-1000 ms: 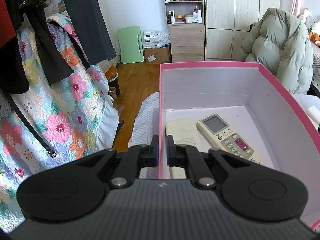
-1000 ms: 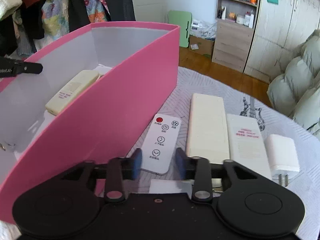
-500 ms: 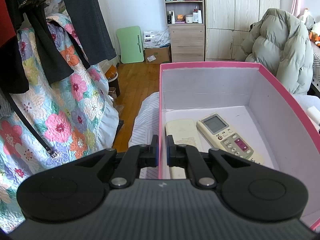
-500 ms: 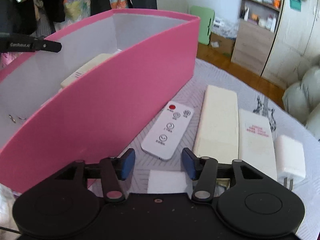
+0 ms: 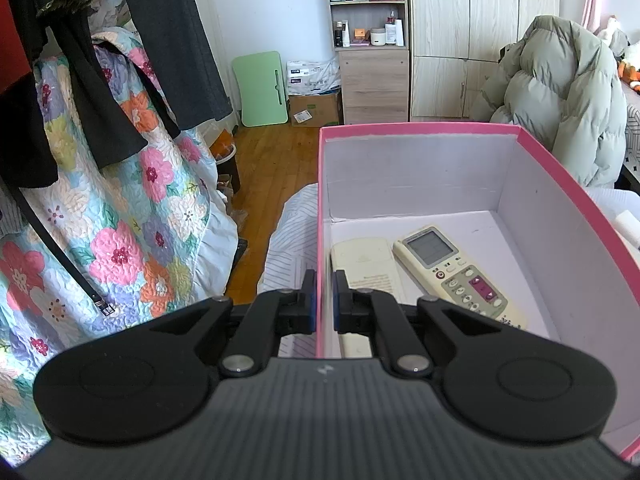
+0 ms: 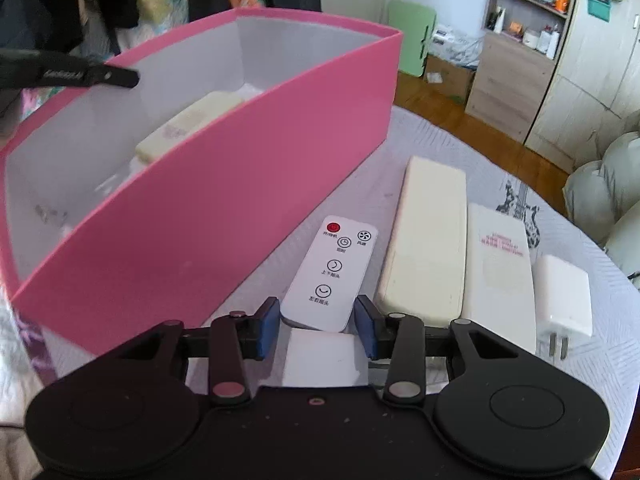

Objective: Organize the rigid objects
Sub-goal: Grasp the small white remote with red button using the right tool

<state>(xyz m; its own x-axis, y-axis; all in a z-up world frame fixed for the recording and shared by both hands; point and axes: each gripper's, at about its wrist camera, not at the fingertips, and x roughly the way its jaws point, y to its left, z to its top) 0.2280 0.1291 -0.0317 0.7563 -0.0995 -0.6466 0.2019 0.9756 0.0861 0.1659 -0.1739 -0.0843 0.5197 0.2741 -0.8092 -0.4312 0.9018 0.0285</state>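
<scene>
My left gripper [image 5: 324, 300] is shut on the left wall of the pink box [image 5: 323, 200]. Inside the box lie a cream remote [image 5: 366, 264] face down and a remote with a screen [image 5: 456, 272]. In the right wrist view my right gripper [image 6: 316, 326] is open, its fingers straddling the near end of a small white fan remote [image 6: 334, 270] lying on the table beside the pink box [image 6: 224, 208]. To its right lie a long cream remote [image 6: 426, 240], a white remote with pink print [image 6: 500, 272] and a white charger [image 6: 562, 300].
A white square block [image 6: 322, 360] lies just under my right gripper. The left gripper's finger [image 6: 92, 74] shows at the box's far wall. A floral quilt [image 5: 100, 220] hangs left; a padded jacket [image 5: 560, 96] sits behind the box.
My right gripper has opened wider and moved forward, so its fingers now flank the fan remote's near end. My left gripper and the box have not moved.
</scene>
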